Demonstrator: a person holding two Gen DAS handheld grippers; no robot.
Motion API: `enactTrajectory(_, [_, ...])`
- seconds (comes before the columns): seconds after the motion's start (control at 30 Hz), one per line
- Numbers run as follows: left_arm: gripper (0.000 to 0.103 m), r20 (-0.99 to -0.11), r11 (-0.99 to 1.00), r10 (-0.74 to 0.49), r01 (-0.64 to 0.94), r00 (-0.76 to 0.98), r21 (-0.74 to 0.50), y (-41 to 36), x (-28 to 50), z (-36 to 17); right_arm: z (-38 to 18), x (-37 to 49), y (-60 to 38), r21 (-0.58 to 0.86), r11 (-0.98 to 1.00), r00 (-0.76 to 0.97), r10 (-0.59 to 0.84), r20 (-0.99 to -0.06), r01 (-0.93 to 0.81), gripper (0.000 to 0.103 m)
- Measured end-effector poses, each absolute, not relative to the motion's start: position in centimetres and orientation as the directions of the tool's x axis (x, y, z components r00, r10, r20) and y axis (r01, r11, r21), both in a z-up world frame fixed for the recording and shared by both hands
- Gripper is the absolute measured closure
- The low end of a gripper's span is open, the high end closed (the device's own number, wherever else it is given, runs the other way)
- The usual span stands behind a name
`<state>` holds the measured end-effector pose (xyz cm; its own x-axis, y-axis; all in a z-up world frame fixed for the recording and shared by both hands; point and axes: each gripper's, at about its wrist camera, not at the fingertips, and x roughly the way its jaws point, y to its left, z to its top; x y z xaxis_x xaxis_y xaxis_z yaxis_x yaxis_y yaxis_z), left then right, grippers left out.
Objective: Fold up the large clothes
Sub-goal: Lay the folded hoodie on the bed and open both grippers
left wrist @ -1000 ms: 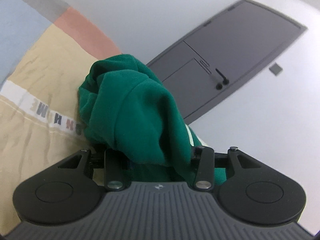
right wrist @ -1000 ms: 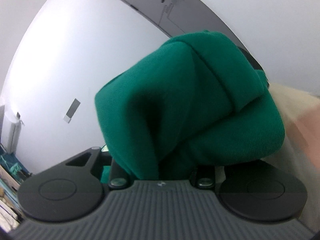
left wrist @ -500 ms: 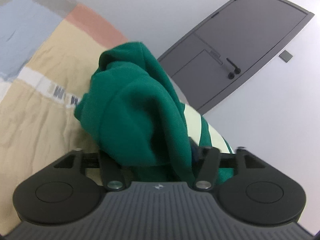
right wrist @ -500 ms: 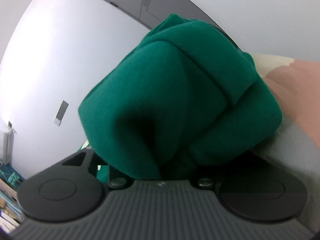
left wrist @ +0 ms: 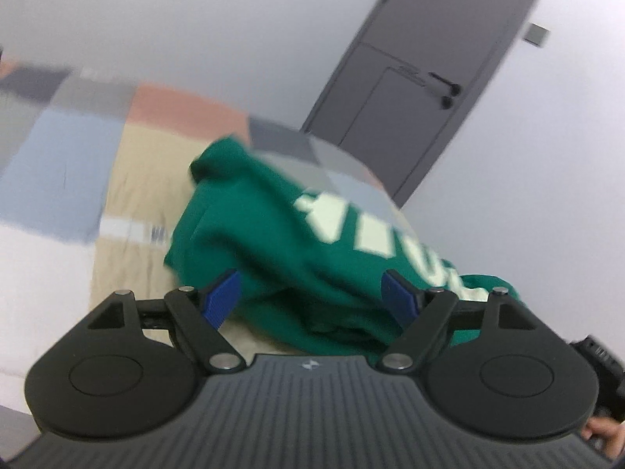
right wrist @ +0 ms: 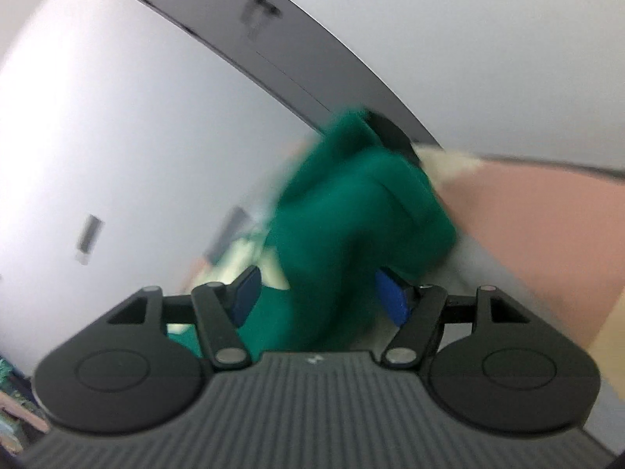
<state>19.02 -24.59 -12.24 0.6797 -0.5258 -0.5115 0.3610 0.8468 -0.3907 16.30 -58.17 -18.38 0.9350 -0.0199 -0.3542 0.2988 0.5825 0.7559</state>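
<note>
On the patchwork bedspread [left wrist: 129, 179], the bundled green sweatshirt with pale lettering [left wrist: 297, 242] lies dropped, and the left tongs [left wrist: 312, 297] stand wide around its near edge, blue pads clear of the cloth after just spreading apart. To the right, the right tongs [right wrist: 316, 297] have likewise just been opening; green fabric sits between them, but blur hides whether a pad touches it. Releasing well likely means lifting both straight off, so no fold snags, then checking the bundle holds its shape.
</note>
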Motion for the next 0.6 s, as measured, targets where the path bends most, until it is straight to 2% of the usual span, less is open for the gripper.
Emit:
enactTrajectory(0.33, [0.021, -0.438, 0.822, -0.569, 0.504, 0.696, -0.265, -24.9, 10.7, -1.2, -5.8, 11.1, -54.6, 0.667, 0.725, 0.974, -0.023, -0.225, 0.171, 0.035])
enactTrajectory(0.6, [0.021, -0.397, 0.816, -0.566, 0.56, 0.722, -0.144, -24.1, 2.7, 3.3, -1.3, 7.3, -49.9, 0.562, 0.821, 0.979, 0.022, -0.203, 0.098, 0.035])
